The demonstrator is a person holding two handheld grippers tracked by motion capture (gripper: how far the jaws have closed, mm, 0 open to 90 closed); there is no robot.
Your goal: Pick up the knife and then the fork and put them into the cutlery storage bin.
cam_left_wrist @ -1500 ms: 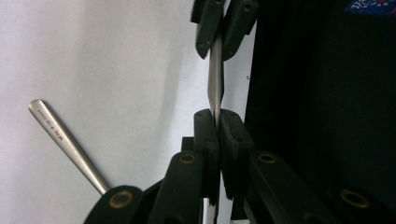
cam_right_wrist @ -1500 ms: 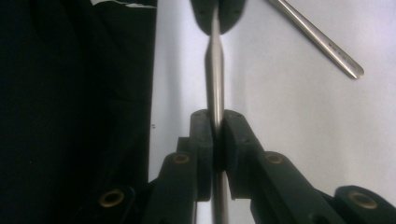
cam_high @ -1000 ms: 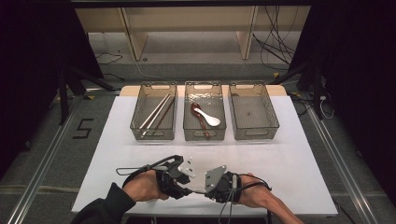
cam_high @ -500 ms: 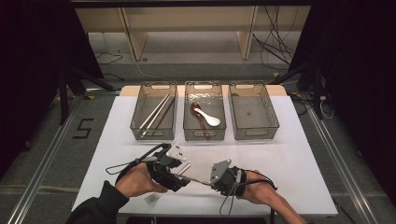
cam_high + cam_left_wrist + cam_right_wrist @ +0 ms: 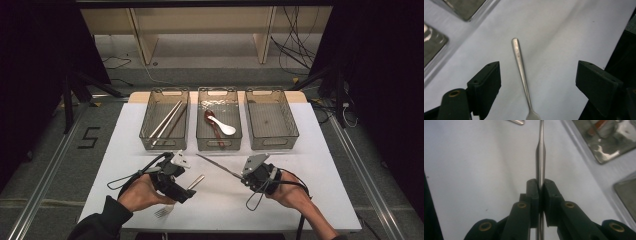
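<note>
While the right gripper (image 5: 539, 192) pinched a thin, stiff, slippery-looking metal knife (image 5: 218, 166) by its handle, blade toward ten o'clock, the left gripper (image 5: 537, 82), its jaws just spread, straddled a fork (image 5: 521, 72) lying flat on the white table (image 5: 300, 165).

A slim steel knife (image 5: 220, 167) is held aloft by its handle, while a steel fork (image 5: 522, 72) lies flat on the white bench (image 5: 320, 165).

text: "5" | on: floor (image 5: 90, 137) | left of table (image 5: 310, 150)
</note>
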